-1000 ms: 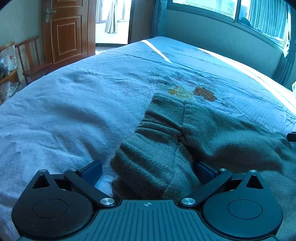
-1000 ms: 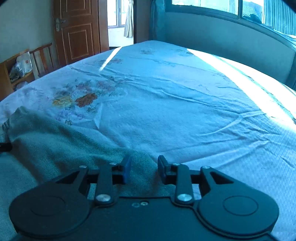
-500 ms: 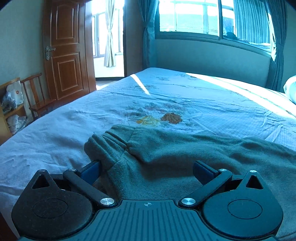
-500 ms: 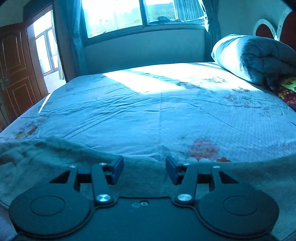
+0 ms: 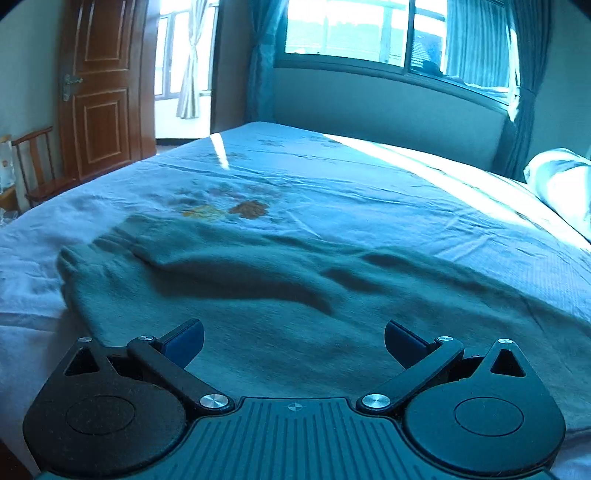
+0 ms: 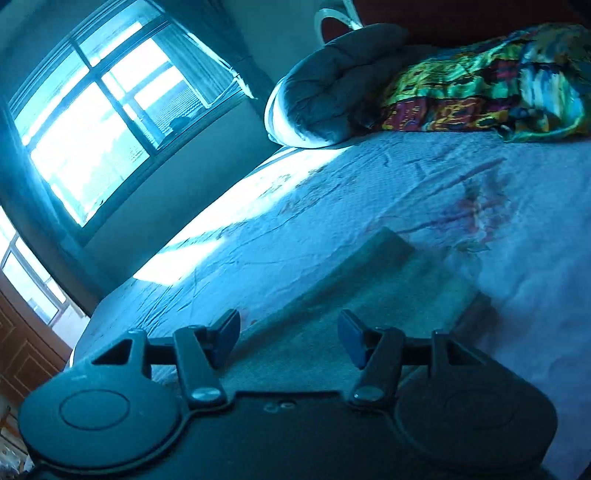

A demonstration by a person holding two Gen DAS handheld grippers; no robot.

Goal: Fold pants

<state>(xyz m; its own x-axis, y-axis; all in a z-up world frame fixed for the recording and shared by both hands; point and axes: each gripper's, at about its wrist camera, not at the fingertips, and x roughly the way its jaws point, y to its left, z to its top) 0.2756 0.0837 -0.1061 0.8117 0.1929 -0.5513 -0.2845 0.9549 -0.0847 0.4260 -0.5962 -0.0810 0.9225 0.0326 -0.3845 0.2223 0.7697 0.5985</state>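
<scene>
Grey-green pants (image 5: 258,295) lie spread flat on the bed, the waistband at the left in the left wrist view. My left gripper (image 5: 293,339) is open wide just above the pants near the bed's front edge, holding nothing. In the right wrist view the leg end of the pants (image 6: 369,280) lies on the sheet, its hem pointing away. My right gripper (image 6: 288,338) is open above that leg end and empty; its view is rolled to one side.
The bed sheet (image 5: 369,192) is pale blue with flower prints. A rolled grey duvet (image 6: 332,85) and a colourful blanket (image 6: 498,81) lie at the head of the bed. A wooden door (image 5: 99,85) and chair (image 5: 37,166) stand left, a window (image 5: 388,33) behind.
The pants went from bunched to spread flat. Both grippers drew back; the right one opened wider and swung and rolled towards the head of the bed. The left stayed open.
</scene>
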